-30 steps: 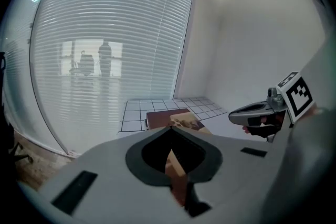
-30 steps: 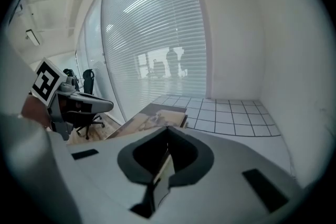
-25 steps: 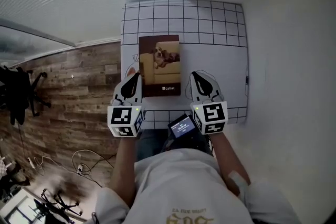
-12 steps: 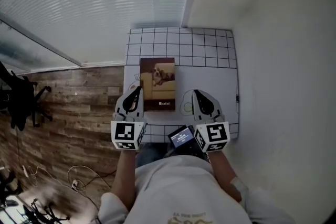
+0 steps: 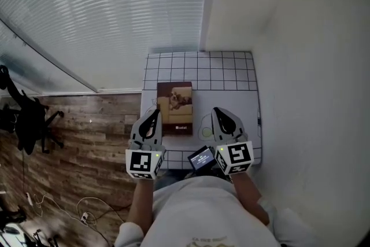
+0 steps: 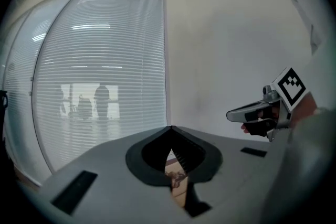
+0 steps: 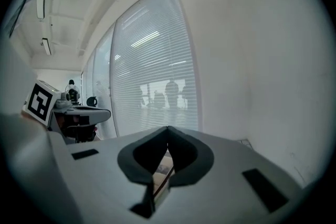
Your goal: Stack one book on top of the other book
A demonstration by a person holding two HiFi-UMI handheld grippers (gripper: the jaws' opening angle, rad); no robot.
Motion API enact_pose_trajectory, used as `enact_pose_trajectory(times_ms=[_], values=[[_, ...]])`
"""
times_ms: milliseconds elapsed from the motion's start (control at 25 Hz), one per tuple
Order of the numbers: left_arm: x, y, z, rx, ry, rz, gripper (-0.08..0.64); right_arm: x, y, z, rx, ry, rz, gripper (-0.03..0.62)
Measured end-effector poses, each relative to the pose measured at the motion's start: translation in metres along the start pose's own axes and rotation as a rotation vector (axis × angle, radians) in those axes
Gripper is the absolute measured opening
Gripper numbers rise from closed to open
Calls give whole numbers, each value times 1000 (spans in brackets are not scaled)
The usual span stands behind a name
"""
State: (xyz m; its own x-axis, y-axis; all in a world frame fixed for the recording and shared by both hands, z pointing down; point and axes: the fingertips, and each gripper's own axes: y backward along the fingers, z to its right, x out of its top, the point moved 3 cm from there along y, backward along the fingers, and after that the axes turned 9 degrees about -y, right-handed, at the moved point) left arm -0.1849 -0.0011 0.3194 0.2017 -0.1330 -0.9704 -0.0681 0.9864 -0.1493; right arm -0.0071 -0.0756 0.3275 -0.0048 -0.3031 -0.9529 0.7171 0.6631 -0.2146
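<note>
A brown book (image 5: 175,108) with a dog on a sofa on its cover lies on the white gridded table (image 5: 231,69), left of the middle. I cannot tell whether a second book lies under it. My left gripper (image 5: 154,114) hovers above the book's near left corner, shut and empty. My right gripper (image 5: 218,113) hangs to the right of the book, also shut and empty. A sliver of the book (image 6: 177,180) shows through the closed jaws in the left gripper view. Another sliver of the book (image 7: 161,171) shows in the right gripper view.
The small table stands in a corner, with window blinds (image 5: 115,14) behind it and a white wall (image 5: 306,66) at the right. Wooden floor (image 5: 69,142) and an office chair (image 5: 26,118) lie to the left. A small lit screen (image 5: 200,157) sits at the person's waist.
Both grippers have risen above the table and stayed shut. The book has not moved. The table looks smaller and farther off, with more of the blinds in view.
</note>
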Motion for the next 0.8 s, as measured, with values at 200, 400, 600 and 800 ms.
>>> enact_pose_trajectory(times_ms=[200,400,600,800], values=[[12,-5,10,-18,-17,29,9,2,4,1,17,29,-21,7],[14,-6,10,-35,40,41,8,4,4,4,12,26,-13,7],[13,-5,11,-59,79,64,8,3,3,9,16,0,-17,8],[8,-5,7,-42,57,34,8,2,3,8,14,-14,-25,8]])
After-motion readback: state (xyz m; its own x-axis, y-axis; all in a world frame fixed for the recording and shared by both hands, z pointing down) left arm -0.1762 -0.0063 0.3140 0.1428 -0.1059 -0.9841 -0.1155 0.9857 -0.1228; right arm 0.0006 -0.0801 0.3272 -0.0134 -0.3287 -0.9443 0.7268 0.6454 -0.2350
